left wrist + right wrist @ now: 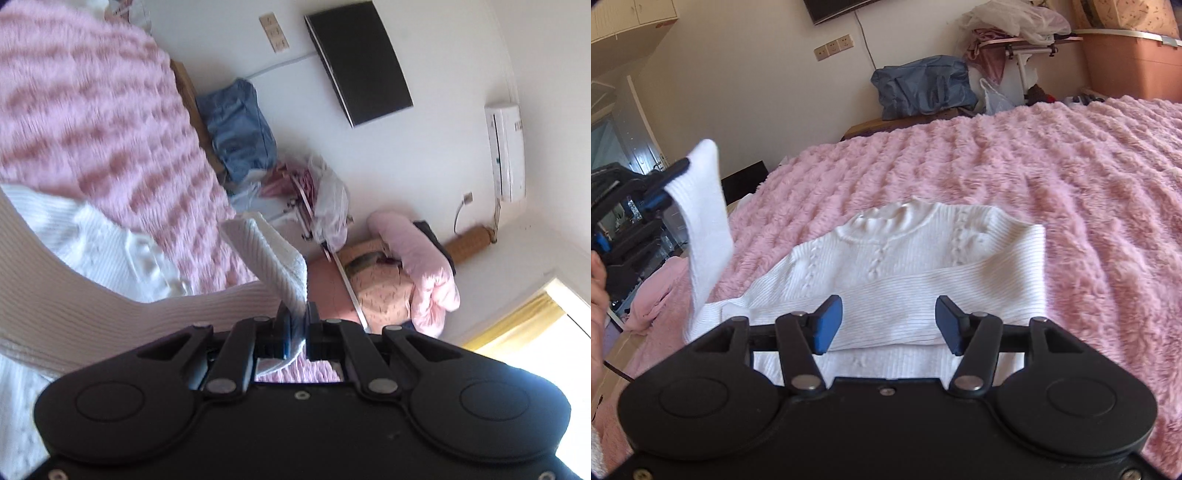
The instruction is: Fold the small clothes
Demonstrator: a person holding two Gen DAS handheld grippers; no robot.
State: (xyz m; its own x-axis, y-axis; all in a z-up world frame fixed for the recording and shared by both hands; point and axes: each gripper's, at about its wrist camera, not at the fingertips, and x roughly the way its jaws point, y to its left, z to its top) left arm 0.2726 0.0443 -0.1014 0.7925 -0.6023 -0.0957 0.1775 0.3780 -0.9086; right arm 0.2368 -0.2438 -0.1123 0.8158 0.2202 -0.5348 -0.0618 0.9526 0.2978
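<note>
**White sweater on the pink bed, one sleeve lifted**

The white ribbed sweater (92,236) lies on the fluffy pink blanket (85,110) in the left wrist view, which is strongly rolled and blurred. The left gripper (297,325) is clenched on the sleeve (273,258), whose cuff stands up beyond the closed fingers. Past the bed, a blue bag (240,129) bulges with contents that cannot be seen, a clear plastic bag (332,199) sits beside it, and a pink storage bin (332,291) carries patterned bedding (384,288) and a pink quilt (424,258). A dark screen (358,62) and an air conditioner (508,147) hang on the wall; the air conditioner's small label is too blurred to read.

In the right wrist view the sweater (908,258) lies flat, collar away from the camera, with its other sleeve folded across the body. The right gripper (888,321) is released, blue pads apart, poised just above the folded sleeve. At the left edge the left gripper (668,181) holds the raised sleeve (705,221) above the blanket (1034,166). The blue bag (923,86) stands closed by the wall.
</note>
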